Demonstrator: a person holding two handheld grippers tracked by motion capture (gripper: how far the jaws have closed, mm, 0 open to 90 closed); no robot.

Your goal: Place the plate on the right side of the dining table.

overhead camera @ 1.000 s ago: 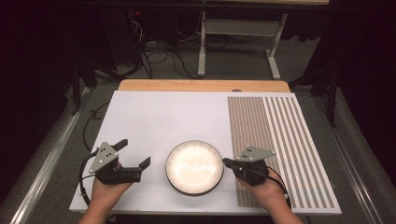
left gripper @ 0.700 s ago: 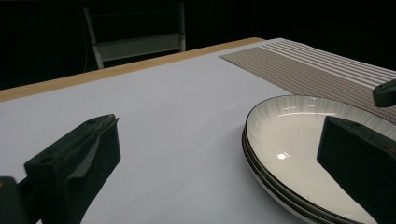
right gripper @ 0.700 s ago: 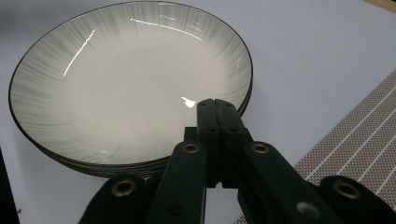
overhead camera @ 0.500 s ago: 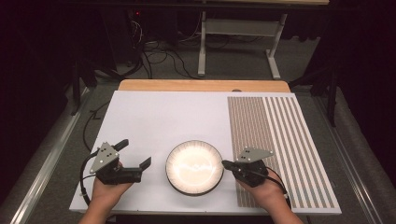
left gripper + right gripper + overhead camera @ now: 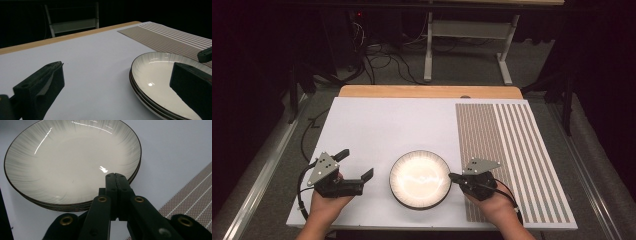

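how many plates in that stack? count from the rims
3, by the rims in the right gripper view, though more may be hidden. All sit in one stack of plates on the white table, between the open left gripper and the shut right gripper.

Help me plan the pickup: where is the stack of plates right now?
In the high view the stack of plates sits near the table's front edge, between the open left gripper and the shut right gripper, just left of the striped mat.
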